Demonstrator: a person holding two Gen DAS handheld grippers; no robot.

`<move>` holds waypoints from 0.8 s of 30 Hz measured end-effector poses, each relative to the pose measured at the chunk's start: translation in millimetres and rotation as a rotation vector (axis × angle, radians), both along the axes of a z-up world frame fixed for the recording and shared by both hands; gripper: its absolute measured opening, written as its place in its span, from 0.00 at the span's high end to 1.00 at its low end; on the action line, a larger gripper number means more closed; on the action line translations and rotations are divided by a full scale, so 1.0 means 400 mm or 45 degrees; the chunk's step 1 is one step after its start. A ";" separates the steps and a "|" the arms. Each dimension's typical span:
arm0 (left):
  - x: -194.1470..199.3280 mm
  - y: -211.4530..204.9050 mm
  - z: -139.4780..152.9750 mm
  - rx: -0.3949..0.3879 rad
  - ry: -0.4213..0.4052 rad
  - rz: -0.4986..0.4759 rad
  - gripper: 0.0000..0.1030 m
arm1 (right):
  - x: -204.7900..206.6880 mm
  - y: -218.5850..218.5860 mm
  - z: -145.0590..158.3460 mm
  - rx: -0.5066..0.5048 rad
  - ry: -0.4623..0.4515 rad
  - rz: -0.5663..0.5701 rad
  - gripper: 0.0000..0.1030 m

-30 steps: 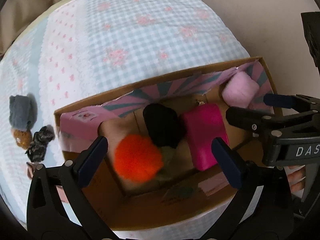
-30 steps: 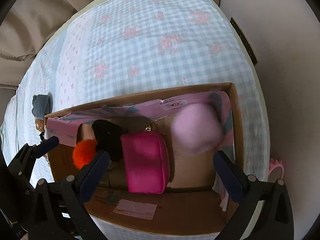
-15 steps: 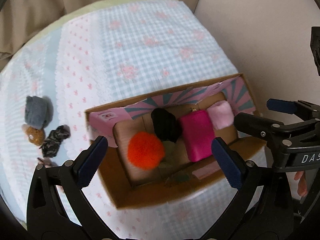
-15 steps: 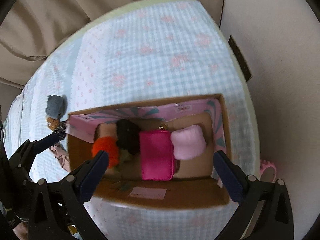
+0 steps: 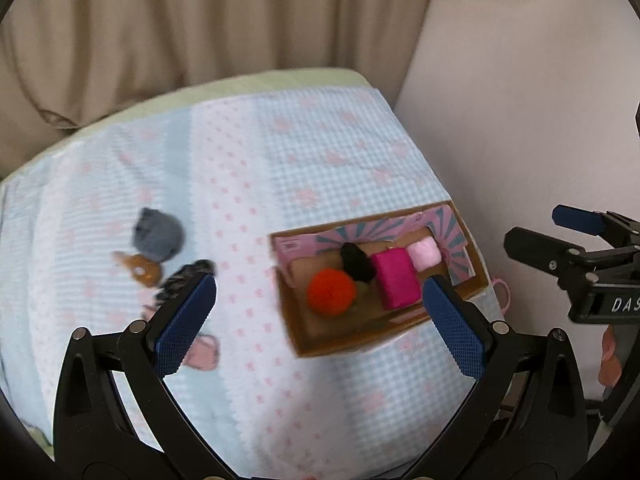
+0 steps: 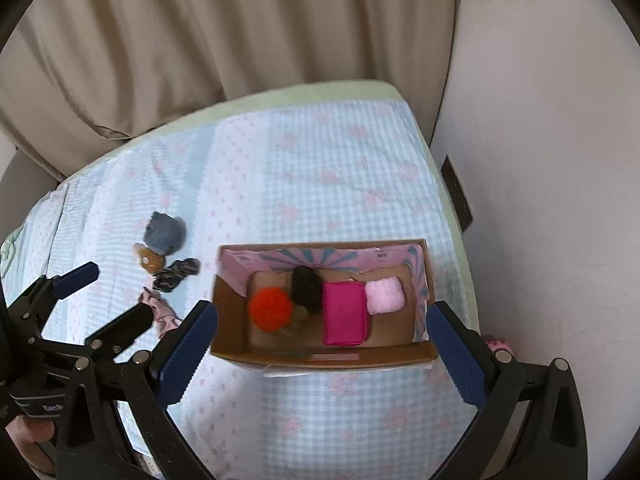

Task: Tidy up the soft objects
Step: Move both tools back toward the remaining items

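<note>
A cardboard box [image 6: 320,354] with a pink lining sits on the bed and also shows in the left wrist view [image 5: 340,346]. Inside lie an orange pom-pom [image 6: 270,310], a black fuzzy item [image 6: 306,288], a magenta pouch [image 6: 345,318] and a pale pink plush [image 6: 384,295]. A grey soft item [image 6: 164,232], a brown toy [image 6: 150,260], a dark patterned item [image 6: 176,274] and a pink fabric piece [image 6: 162,312] lie on the cover left of the box. My left gripper [image 5: 320,324] and right gripper [image 6: 320,352] are both open, empty and high above the bed.
The bed has a blue checked cover [image 6: 320,184]. Beige curtains [image 6: 200,40] hang behind it. A white wall [image 6: 540,160] runs along the right. A pink item [image 6: 498,346] lies at the bed edge right of the box.
Both grippers have risen and pulled back from the box, so more of the bed and curtains shows. The pale pink plush dropped from the right gripper's reach into the box.
</note>
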State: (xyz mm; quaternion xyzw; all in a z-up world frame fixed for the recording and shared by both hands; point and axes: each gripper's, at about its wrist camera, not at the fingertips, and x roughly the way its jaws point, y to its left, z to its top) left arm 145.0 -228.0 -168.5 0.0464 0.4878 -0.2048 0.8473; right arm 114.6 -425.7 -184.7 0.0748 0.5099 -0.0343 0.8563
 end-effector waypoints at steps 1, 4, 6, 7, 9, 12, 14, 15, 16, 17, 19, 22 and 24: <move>-0.008 0.021 0.012 -0.005 -0.007 0.006 0.00 | -0.011 0.023 0.016 -0.004 -0.014 0.005 0.00; -0.039 0.106 0.044 -0.016 -0.034 0.030 0.00 | -0.038 0.076 0.054 0.019 -0.064 0.011 0.00; -0.053 0.172 0.064 -0.019 -0.052 0.053 0.00 | -0.051 0.115 0.073 0.036 -0.089 0.016 0.00; -0.056 0.196 0.071 -0.024 -0.056 0.060 0.00 | -0.056 0.144 0.085 0.040 -0.105 0.019 0.00; -0.062 0.259 0.086 -0.033 -0.073 0.081 0.00 | -0.059 0.187 0.099 0.047 -0.130 0.027 0.00; -0.058 0.345 0.098 -0.035 -0.090 0.121 0.00 | -0.055 0.254 0.114 0.057 -0.155 0.034 0.00; -0.052 0.400 0.099 -0.042 -0.087 0.143 0.00 | -0.049 0.290 0.115 0.068 -0.163 0.038 0.00; -0.049 0.419 0.098 -0.044 -0.085 0.150 0.00 | -0.043 0.311 0.115 0.079 -0.166 0.041 0.00; -0.043 0.445 0.095 -0.046 -0.082 0.159 0.00 | -0.037 0.332 0.113 0.089 -0.168 0.041 0.00; -0.038 0.468 0.093 -0.046 -0.079 0.167 0.00 | -0.029 0.354 0.110 0.098 -0.168 0.042 0.00; -0.020 0.523 0.082 -0.046 -0.068 0.187 0.00 | -0.018 0.390 0.104 0.108 -0.166 0.038 0.00; 0.006 0.584 0.055 -0.054 -0.045 0.214 0.00 | 0.008 0.442 0.086 0.125 -0.159 0.022 0.00; 0.029 0.625 0.029 -0.058 -0.018 0.234 0.00 | 0.026 0.472 0.070 0.141 -0.152 0.002 0.00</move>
